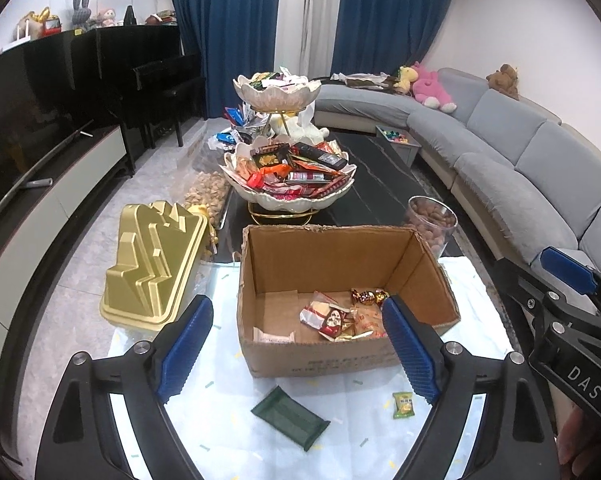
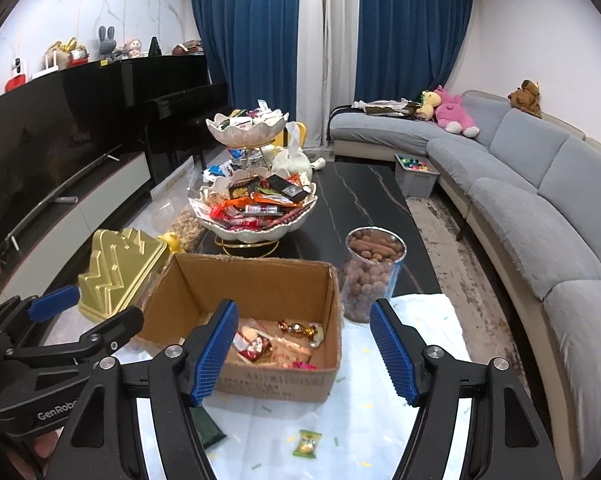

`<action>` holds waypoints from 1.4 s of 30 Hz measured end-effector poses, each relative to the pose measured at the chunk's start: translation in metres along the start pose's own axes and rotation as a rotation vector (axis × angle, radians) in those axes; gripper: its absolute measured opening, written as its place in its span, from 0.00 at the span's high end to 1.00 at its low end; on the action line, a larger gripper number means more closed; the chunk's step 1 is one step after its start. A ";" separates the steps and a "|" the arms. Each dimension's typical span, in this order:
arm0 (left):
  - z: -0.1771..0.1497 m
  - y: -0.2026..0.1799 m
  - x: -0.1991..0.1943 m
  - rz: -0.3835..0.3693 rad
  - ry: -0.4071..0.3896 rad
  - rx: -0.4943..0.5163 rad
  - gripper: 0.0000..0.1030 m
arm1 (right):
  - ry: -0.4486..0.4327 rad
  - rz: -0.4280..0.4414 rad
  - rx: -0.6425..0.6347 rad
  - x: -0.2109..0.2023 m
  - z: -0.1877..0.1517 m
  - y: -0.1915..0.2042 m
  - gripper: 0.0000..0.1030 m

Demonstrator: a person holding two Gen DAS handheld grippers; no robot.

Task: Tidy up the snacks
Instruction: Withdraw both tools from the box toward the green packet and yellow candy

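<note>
You're holding both tongs over the near end of the table, and both are standing open with nothing between the pads: the left gripper is framing the front of the cardboard box, the right gripper is hanging over that box's right corner. So you're between picks, by my reading, with the box filling and more to gather.

Just below you, two loose snacks are lying on the white cloth in front of the box: a dark green packet and a small yellow-green candy. Those look like the next pick, each calling for a drop to the cloth and a flat pinch across a thin wrapper. The green packet is partly running under your right tool in the right wrist view, so go by the left view for it.

Inside the box, a small pile of wrapped sweets is sitting toward the right; what's lying against the near wall is hidden by the cardboard.

Beside the box, the gold tin is standing on the left and the clear jar of round brown snacks on the right.

Further out, the two-tier snack dish is heaped with wrappers; the labels are too small to read. Behind it, a grey bin of sweets is standing by the sofa.
</note>
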State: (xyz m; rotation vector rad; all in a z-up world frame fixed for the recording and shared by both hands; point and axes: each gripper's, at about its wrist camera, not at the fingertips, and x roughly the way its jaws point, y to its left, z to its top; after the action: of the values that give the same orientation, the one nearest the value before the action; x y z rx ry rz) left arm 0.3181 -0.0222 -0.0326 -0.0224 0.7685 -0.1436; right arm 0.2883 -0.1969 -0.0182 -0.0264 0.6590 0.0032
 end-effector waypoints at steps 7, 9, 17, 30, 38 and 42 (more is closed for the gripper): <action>-0.013 -0.005 -0.017 0.023 -0.023 0.019 0.08 | -0.017 -0.015 -0.004 -0.020 -0.015 -0.002 0.26; -0.017 -0.007 -0.022 0.031 -0.030 0.028 0.06 | -0.019 -0.017 0.000 -0.025 -0.020 -0.004 0.26; -0.034 -0.010 -0.034 0.046 -0.041 0.019 0.02 | -0.019 -0.024 0.028 -0.036 -0.037 -0.013 0.26; -0.071 -0.011 -0.023 0.050 0.005 -0.005 0.01 | 0.009 -0.040 0.029 -0.035 -0.068 -0.018 0.26; -0.091 -0.003 -0.009 0.092 0.015 -0.047 0.01 | 0.035 -0.046 0.014 -0.020 -0.087 -0.014 0.26; -0.101 0.000 0.000 0.104 0.022 -0.065 0.01 | 0.042 -0.049 0.011 -0.011 -0.098 -0.012 0.26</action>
State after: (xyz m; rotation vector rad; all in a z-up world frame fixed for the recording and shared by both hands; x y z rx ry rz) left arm 0.2480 -0.0194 -0.1050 -0.0421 0.7940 -0.0197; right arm 0.2197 -0.2117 -0.0886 -0.0318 0.7003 -0.0488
